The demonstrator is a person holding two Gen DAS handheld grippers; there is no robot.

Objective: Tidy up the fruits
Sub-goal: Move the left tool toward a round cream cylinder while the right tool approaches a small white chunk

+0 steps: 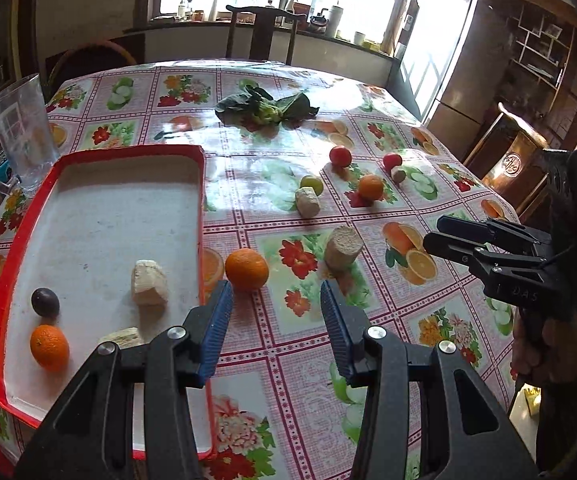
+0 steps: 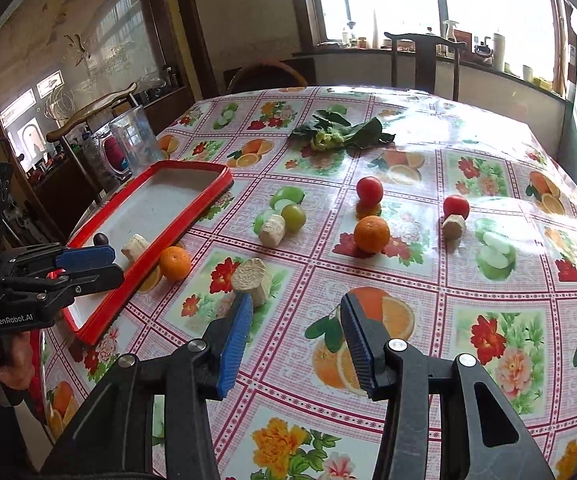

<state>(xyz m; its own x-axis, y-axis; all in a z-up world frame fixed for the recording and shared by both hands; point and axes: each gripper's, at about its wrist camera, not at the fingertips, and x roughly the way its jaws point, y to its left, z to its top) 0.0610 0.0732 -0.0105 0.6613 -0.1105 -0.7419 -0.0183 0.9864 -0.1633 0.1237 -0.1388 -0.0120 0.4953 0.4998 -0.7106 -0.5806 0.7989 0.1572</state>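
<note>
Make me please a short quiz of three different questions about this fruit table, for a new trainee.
1. True or false: the red-rimmed tray already holds an orange and a dark plum.
2. Multiple choice: which fruit lies on the tablecloth closest to the tray's outer rim? A) an orange B) a red tomato C) a green fruit
3. Fill in: both the left gripper and the right gripper are ____ and hold nothing.

Key: 1 true; 2 A; 3 open
</note>
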